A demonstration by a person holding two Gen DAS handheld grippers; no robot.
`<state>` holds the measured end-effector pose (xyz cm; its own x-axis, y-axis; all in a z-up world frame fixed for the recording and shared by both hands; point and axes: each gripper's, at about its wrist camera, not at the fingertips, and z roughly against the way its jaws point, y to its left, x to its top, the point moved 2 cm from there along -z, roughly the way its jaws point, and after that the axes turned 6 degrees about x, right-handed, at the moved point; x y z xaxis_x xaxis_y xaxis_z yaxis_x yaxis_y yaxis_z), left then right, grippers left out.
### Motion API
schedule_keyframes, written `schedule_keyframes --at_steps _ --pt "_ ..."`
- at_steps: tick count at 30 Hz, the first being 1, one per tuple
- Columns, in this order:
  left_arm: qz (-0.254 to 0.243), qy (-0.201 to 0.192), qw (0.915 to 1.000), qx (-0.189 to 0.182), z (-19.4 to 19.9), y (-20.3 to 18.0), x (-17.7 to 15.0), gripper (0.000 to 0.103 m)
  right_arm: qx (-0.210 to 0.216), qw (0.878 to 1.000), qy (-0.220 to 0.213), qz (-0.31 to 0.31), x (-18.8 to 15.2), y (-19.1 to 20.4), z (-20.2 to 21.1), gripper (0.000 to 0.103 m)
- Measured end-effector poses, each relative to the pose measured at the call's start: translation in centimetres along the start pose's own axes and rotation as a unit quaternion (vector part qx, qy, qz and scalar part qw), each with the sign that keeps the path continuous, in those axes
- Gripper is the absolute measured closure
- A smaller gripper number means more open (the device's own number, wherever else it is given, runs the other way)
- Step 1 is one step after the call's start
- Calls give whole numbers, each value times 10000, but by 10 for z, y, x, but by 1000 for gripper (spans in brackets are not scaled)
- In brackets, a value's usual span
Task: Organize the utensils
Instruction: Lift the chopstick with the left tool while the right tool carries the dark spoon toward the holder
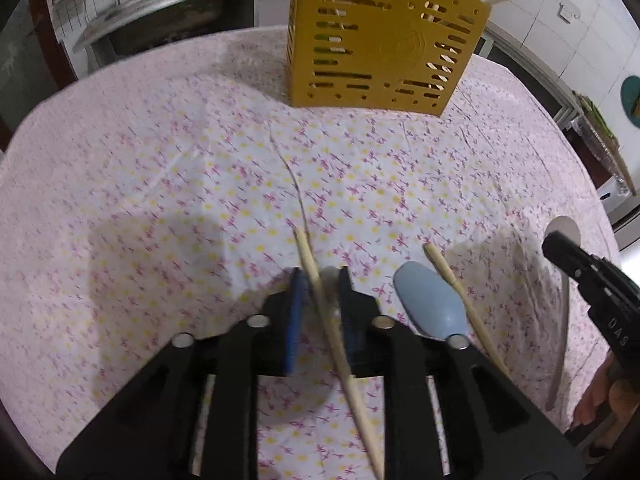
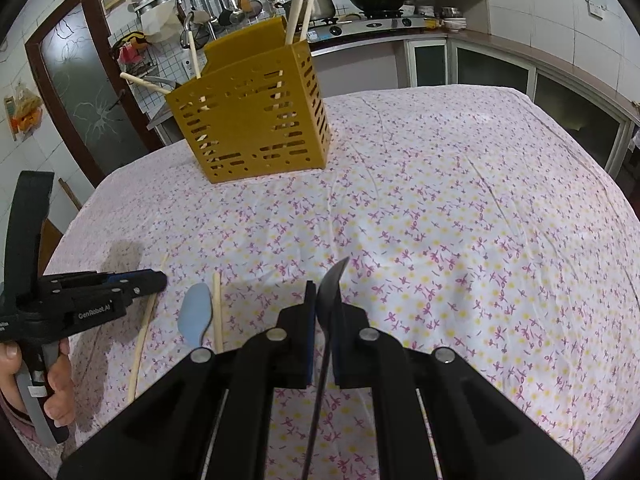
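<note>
Between the barely parted left tongs [image 1: 320, 284] a pale wooden chopstick [image 1: 340, 344] sits loosely and may slip, while the right tongs [image 2: 326, 300], clamped on a thin dark metal spoon [image 2: 330, 304], risk snagging the far slotted yellow plastic utensil holder [image 2: 256, 120].

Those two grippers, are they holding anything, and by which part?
The right gripper is shut on a metal spoon, just below its bowl. The left gripper has a chopstick between its slightly parted jaws; no firm hold shows.
</note>
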<state>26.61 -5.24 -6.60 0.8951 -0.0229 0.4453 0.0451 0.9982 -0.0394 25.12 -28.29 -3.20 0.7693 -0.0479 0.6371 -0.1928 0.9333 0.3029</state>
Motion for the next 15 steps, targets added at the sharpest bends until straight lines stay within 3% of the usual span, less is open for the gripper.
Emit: schedule_keyframes --at_steps 5,7,8,12,15 --pt "-87 -89 9999 80 -3 -6 -2 82 -22 10000 -9 -45 -3 -5 -1 97" --pt "-135 -98 9998 123 -6 -8 -1 86 -10 10000 -6 -89 -4 -7 -3 97" --pt "-157 -106 9997 169 -7 -8 1 94 -9 10000 -3 -96 -4 -7 -3 97" --pt "-44 -101 9999 76 -8 -4 5 98 12 9999 -53 -105 -4 -6 -4 97" --pt "-41 -357 9993 -31 1 -4 6 99 27 9999 -152 -77 -2 -5 0 97"
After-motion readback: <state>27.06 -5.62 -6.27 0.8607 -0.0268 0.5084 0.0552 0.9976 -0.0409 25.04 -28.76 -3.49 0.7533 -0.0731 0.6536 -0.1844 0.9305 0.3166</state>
